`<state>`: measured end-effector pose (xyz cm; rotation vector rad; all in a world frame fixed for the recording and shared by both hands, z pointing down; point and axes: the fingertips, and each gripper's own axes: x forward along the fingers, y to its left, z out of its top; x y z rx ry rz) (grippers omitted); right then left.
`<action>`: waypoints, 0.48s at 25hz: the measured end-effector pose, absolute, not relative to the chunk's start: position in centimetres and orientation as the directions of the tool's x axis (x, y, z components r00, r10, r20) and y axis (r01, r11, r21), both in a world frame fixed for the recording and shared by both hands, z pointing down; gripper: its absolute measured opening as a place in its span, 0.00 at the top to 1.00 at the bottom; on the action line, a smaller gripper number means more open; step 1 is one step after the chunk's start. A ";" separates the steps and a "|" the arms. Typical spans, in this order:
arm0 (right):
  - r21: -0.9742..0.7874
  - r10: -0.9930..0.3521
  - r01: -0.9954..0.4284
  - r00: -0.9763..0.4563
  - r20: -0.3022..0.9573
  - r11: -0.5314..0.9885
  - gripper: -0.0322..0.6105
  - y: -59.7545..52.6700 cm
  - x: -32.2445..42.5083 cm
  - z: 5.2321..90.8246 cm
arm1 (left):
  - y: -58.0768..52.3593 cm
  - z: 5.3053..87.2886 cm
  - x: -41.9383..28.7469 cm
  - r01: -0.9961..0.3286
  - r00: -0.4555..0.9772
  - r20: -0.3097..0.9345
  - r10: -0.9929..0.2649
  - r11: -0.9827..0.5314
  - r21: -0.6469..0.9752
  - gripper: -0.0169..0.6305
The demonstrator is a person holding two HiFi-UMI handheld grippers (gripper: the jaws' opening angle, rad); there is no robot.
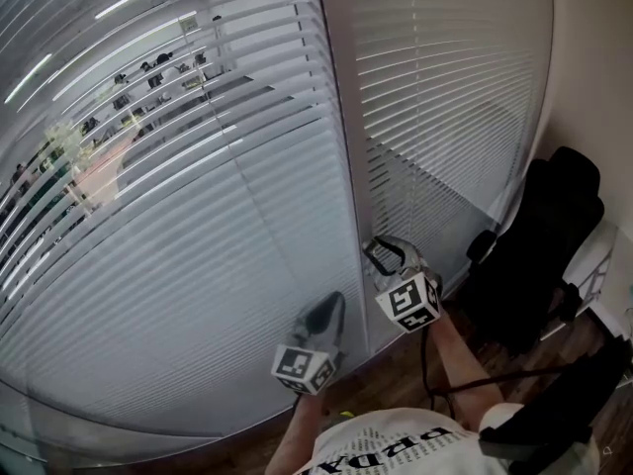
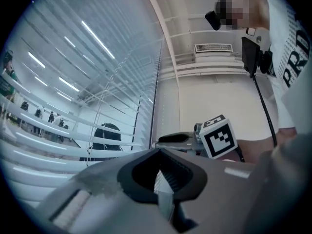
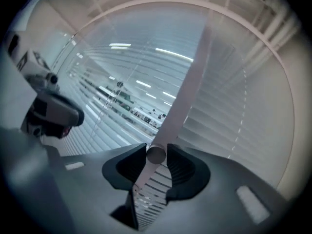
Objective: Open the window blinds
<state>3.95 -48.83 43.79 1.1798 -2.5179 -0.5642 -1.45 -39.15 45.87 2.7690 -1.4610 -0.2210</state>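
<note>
1. You are holding the right gripper (image 1: 382, 255) up close to the pale post (image 1: 341, 166) that is standing between the left blind (image 1: 198, 295) and the right blind (image 1: 445, 97). Its marker cube (image 1: 408, 300) is facing the head camera.
2. Its jaws are clamping a pale, round-ended wand (image 3: 156, 155). In the right gripper view the wand's tip is sitting squeezed between the two dark pads (image 3: 183, 167), in line with the post.
3. You are carrying the left gripper (image 1: 330, 307) lower and just to the left of the right one, apart from it and pointing up at the left blind.
4. Its jaws are meeting at the tips with nothing between them. Only slats are showing through the narrow gap behind the tips.
5. The left blind is hanging left of the post. Its upper slats are tilting open enough to show a lit room through the glass, while its lower slats are lying shut.
6. The right blind is hanging right of the post with its slats lying flat and shut.
7. A black chair (image 1: 539, 255) is standing on your right, near the right blind's lower corner.
</note>
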 end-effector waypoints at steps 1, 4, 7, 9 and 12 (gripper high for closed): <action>0.551 -0.787 -0.619 -0.604 0.122 0.560 0.73 -48.7 3.8 43.9 | -39.2 45.9 -1.4 -0.820 0.557 -0.125 -0.821 -0.568 0.069 0.98; 0.721 -0.808 -0.502 -0.574 0.136 0.478 0.72 -48.4 3.4 44.6 | -39.1 46.5 -0.7 -0.815 0.566 -0.123 -0.815 -0.576 0.070 0.98; 0.796 -0.820 -0.435 -0.557 0.128 0.420 0.73 -48.4 3.2 45.1 | -38.9 46.6 -0.3 -0.812 0.571 -0.118 -0.813 -0.580 0.068 0.98; 0.812 -0.823 -0.423 -0.555 0.120 0.403 0.73 -48.6 3.2 44.9 | -39.0 46.2 -0.4 -0.812 0.571 -0.116 -0.812 -0.580 0.066 0.98; 0.818 -0.819 -0.416 -0.562 0.112 0.397 0.74 -48.9 3.0 44.7 | -39.2 46.0 -0.9 -0.815 0.565 -0.119 -0.817 -0.575 0.074 0.98</action>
